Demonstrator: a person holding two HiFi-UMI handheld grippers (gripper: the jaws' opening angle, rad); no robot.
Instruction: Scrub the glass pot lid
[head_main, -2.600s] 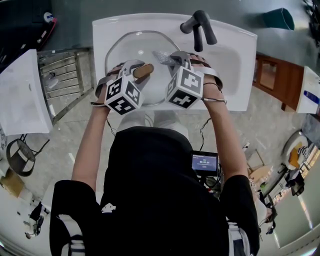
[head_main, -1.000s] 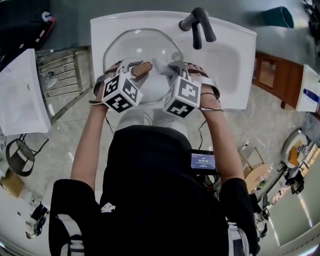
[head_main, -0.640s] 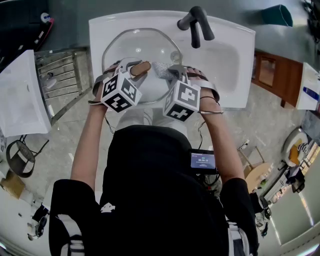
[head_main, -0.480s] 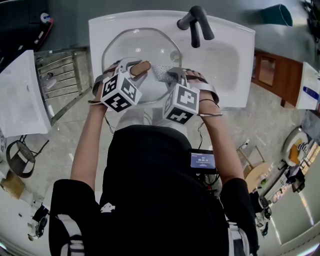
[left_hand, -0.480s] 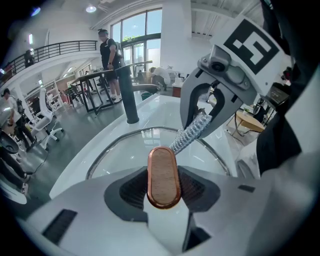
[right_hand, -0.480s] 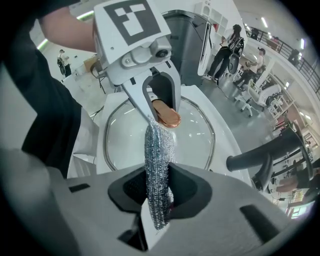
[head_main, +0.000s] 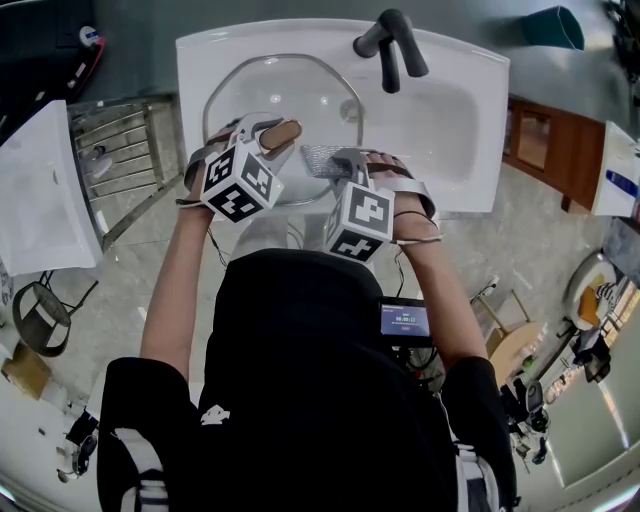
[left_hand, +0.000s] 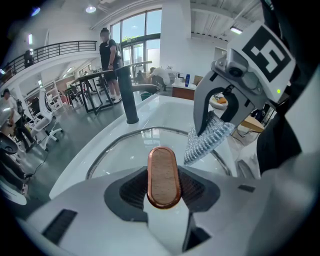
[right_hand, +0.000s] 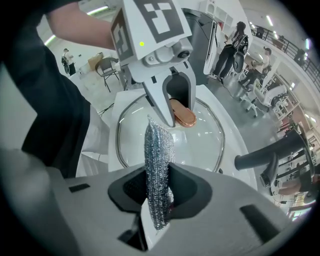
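Note:
The glass pot lid (head_main: 290, 90) lies tilted over the white sink (head_main: 455, 120). My left gripper (head_main: 272, 135) is shut on its wood-and-copper handle (left_hand: 162, 176), which stands upright between the pads in the left gripper view. The lid's steel rim (left_hand: 107, 152) curves beyond it. My right gripper (head_main: 335, 160) is shut on a silver mesh scrubber (right_hand: 158, 165), which sticks up from its jaws. The scrubber (head_main: 320, 158) hangs at the lid's near right edge, close beside the handle (right_hand: 181, 116). Whether it touches the glass (right_hand: 200, 145) I cannot tell.
A dark faucet (head_main: 392, 45) rises at the sink's back edge. A metal rack (head_main: 125, 150) and a white basin (head_main: 45, 185) stand to the left. A wooden cabinet (head_main: 550, 150) is to the right. People stand far off in the room.
The right gripper has drawn the scrubber back toward the person, to the lid's near edge. The left gripper and lid have stayed put.

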